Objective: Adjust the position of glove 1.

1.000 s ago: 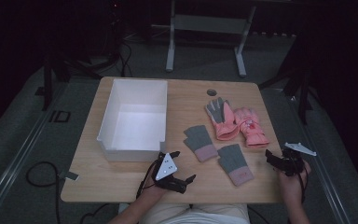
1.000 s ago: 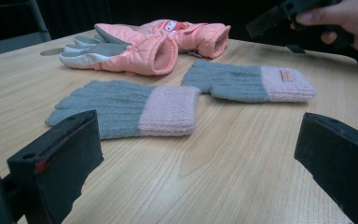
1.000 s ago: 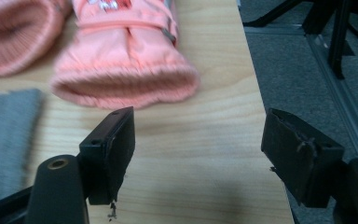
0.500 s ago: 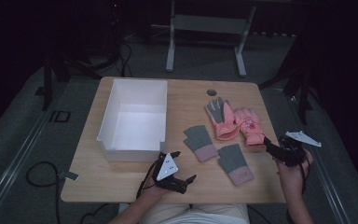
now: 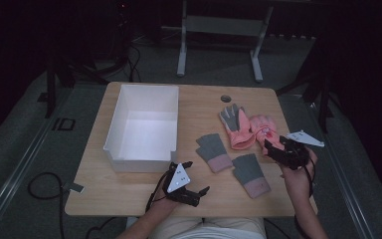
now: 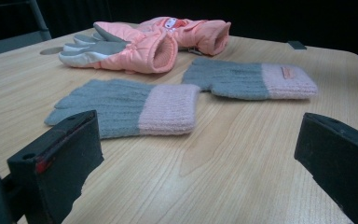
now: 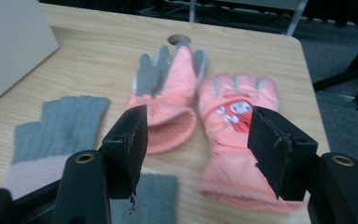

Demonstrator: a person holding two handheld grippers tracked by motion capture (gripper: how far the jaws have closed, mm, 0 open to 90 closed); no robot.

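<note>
Right gripper view: the right gripper [image 7: 193, 149] is seen with jaws parted and nothing between them, having just been closing a little, poised over the cuff of the padded salmon-pink ski glove with the cartoon patch [image 7: 235, 126] at centre right. The left gripper [image 5: 188, 180], lower centre of the high view, rests open and empty. Nothing has been placed in the white rectangular plastic bin [image 5: 144, 127] at centre left; all four gloves, including the grey-and-pink knitted pair [image 6: 135, 107], remain on the wooden table [image 5: 199, 102]. The patch's printing is perhaps decorative; no lettering can be read.
</note>
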